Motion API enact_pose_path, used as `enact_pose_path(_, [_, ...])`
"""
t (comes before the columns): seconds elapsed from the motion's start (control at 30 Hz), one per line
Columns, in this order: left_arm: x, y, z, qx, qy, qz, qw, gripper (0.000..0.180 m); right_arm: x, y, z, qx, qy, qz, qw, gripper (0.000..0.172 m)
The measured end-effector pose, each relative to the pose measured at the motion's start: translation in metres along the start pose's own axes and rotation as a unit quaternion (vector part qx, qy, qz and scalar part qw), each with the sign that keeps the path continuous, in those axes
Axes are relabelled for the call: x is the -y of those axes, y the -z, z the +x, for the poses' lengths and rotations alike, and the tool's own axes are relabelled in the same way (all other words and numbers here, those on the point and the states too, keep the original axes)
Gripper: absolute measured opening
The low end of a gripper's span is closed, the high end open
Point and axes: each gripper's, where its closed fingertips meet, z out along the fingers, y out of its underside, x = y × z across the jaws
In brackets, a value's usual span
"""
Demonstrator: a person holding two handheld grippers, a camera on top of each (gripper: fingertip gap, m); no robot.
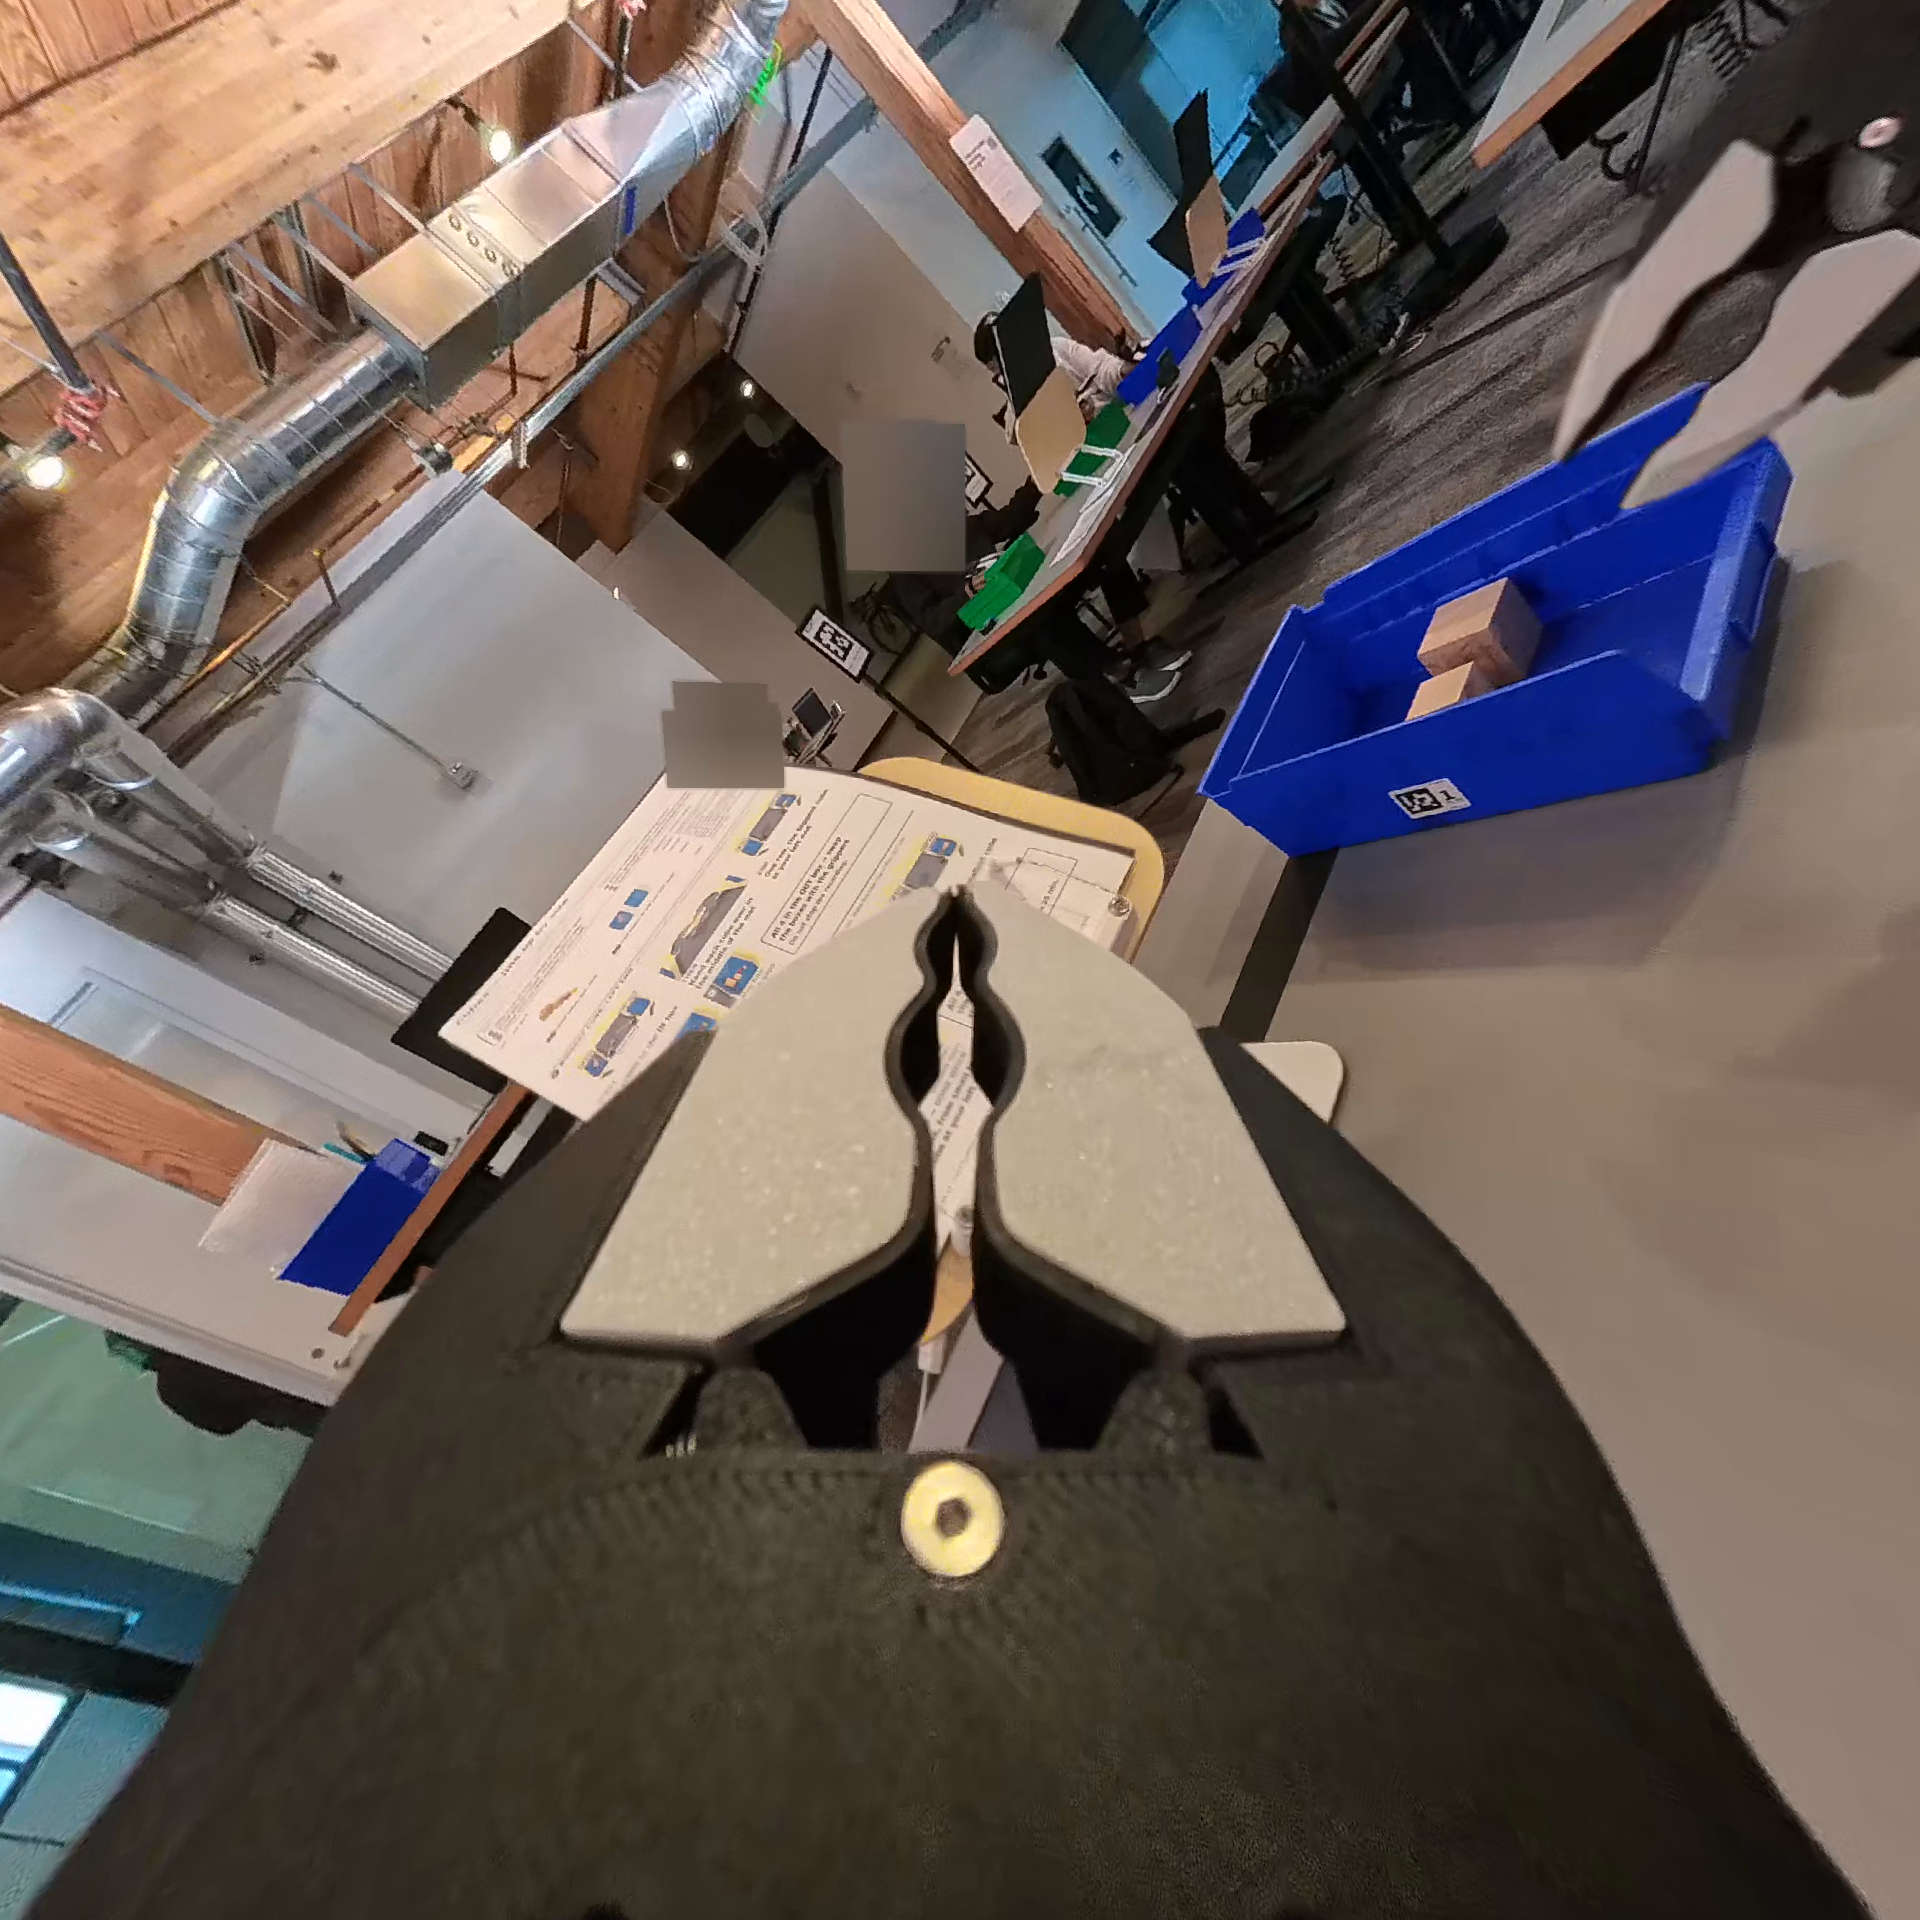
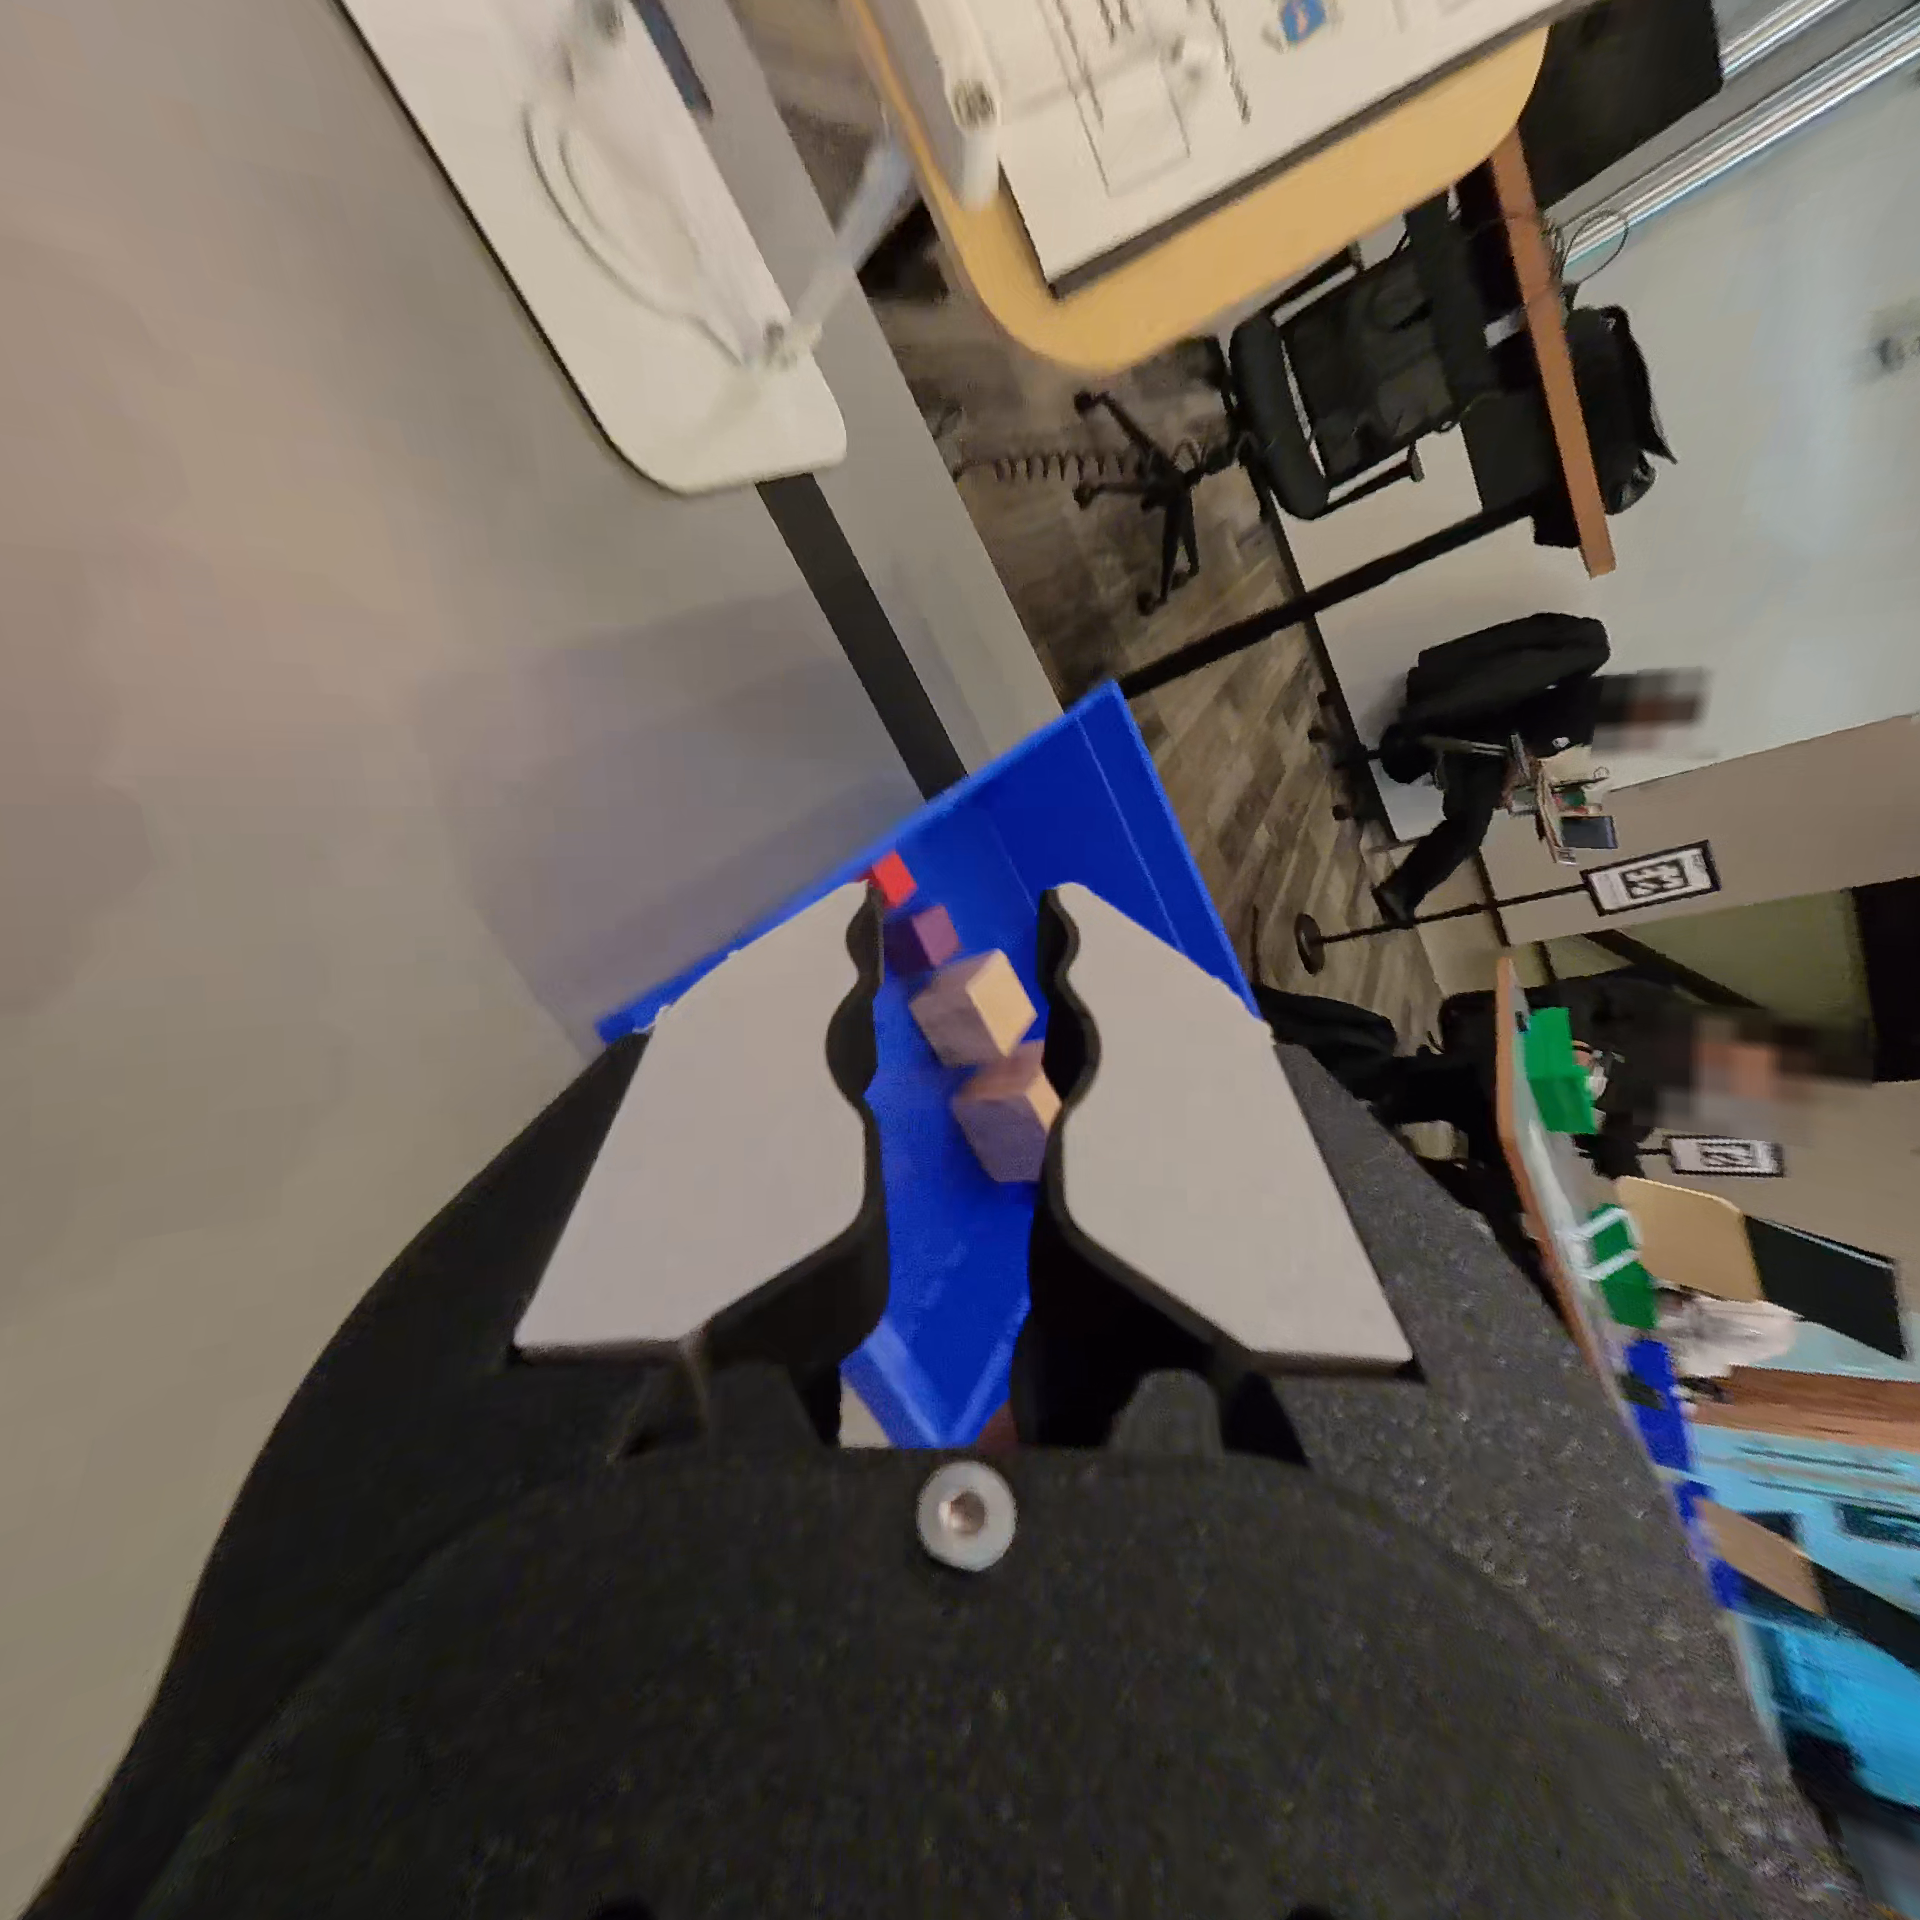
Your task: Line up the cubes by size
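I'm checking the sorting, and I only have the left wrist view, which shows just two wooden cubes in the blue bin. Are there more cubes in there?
Observer: Yes. The right wrist view shows four cubes in the blue bin. A purple cube and a red cube sit beyond the wooden ones.
Operator: Are they lined up?
Observer: Yes, in one row. It shrinks from the nearest wooden cube through the second wooden cube to red at the far end.
Operator: Is the right gripper holding one?
Observer: No. The right gripper is open, with nothing between its fingers.
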Motion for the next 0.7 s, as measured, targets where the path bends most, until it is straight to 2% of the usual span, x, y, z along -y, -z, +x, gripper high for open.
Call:
enact_pose_path(0.1, [-0.007, -0.001, 0.008, 0.005, 0.025, -0.02, 0.999, 0.0, 0.021, 0.008, -0.028, 0.003, -0.03, 0.044, 0.999, 0.022])
enact_pose_path(0.27, [-0.031, -0.001, 0.043, -0.007, 0.077, -0.046, 0.996, 0.0, 0.055, 0.014, -0.059, -0.001, -0.083, 0.113, 0.99, 0.001])
enact_pose_path(0.4, [-0.066, -0.001, 0.081, -0.009, 0.128, -0.078, 0.989, 0.001, 0.094, 0.005, -0.098, 0.043, -0.131, 0.176, 0.975, 0.0])
enact_pose_path(0.47, [-0.081, -0.003, 0.099, -0.006, 0.166, -0.082, 0.983, 0.002, 0.106, -0.007, -0.114, 0.046, -0.133, 0.187, 0.972, 0.002])
enact_pose_path(0.57, [-0.108, -0.014, 0.12, 0.014, 0.217, -0.09, 0.972, 0.017, 0.123, -0.031, -0.129, 0.053, -0.176, 0.212, 0.96, 0.005])
enact_pose_path(0.63, [-0.12, -0.023, 0.135, 0.021, 0.237, -0.085, 0.968, 0.026, 0.135, -0.049, -0.135, 0.053, -0.193, 0.237, 0.951, 0.007])
enact_pose_path(0.7, [-0.136, -0.031, 0.148, 0.041, 0.243, -0.09, 0.965, 0.026, 0.141, -0.072, -0.146, 0.058, -0.185, 0.235, 0.952, 0.012])
